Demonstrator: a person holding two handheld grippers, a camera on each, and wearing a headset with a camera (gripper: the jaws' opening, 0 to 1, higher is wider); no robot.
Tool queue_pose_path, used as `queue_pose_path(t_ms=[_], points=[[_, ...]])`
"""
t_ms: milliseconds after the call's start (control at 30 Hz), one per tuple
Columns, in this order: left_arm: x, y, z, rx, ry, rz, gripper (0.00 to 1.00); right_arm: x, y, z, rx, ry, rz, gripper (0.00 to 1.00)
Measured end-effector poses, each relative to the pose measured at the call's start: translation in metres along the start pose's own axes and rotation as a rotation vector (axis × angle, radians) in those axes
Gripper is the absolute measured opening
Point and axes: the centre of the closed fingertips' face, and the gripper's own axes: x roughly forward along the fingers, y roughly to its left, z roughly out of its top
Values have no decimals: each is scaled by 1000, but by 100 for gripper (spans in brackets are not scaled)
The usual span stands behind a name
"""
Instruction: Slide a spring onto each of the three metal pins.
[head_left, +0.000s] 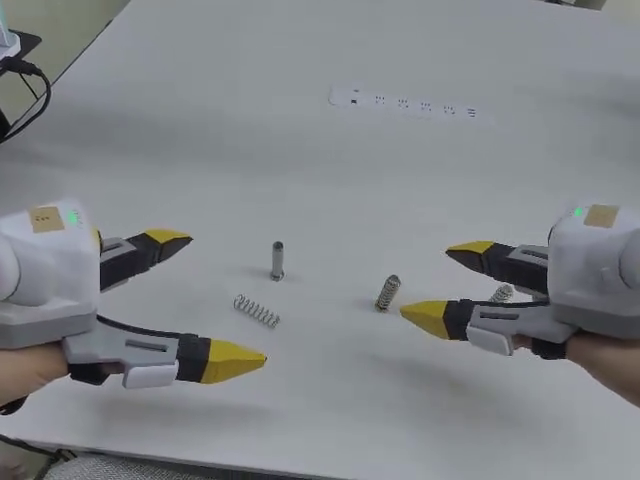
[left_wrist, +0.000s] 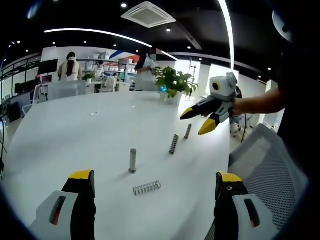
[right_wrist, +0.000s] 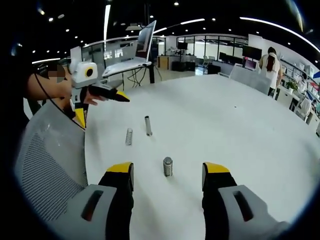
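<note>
**Loose spring lies just ahead of your left gripper, short of the bare pin**

Your left gripper (head_left: 200, 300) is spread wide and holds nothing. The loose spring (head_left: 257, 310) lies flat on the table (head_left: 330, 180) just ahead of its tips. In the left gripper view it sits within the gap between them. Its long axis runs close to the line from one tip to the other, at a slight slant. As things stand, the jaws would meet it nearly end-on. I judge you will need to roll your wrist so the fingers close across the coil near one end and leave the other end free to go over the pin.

The bare pin (head_left: 277, 260) stands upright just beyond the spring, near it but not touching, also on the left gripper's side.

Your right gripper (head_left: 445, 282) is likewise wide open and empty. A pin already carrying a spring (head_left: 388, 292) stands right between its tips. There is another coil (head_left: 502, 293) close in by its jaws, partly hidden in the head view. In the left gripper view it looks upright, like a second finished pin, though it is too small to be sure. If so, two of the three are done. The remaining pair is the left hand's job, since it is nearer both the spring and the pin, while the right gripper is well apart from them.
</note>
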Motion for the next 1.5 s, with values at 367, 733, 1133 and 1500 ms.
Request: queue_pose_path(t_ms=[367,733,1133,1500], points=[[-2,0,-3,-2,1,3,98,-8,22,-9,42,17,34,44],[-4,1,-5,-5,11,8,97,-8,45,-13,53,35,99,38],[-6,0,-3,-1,9,2,98,12,54,0,8,70,154,37],[-12,5,-6,-6,12,23,98,44,78,21,-79,82,225,35]])
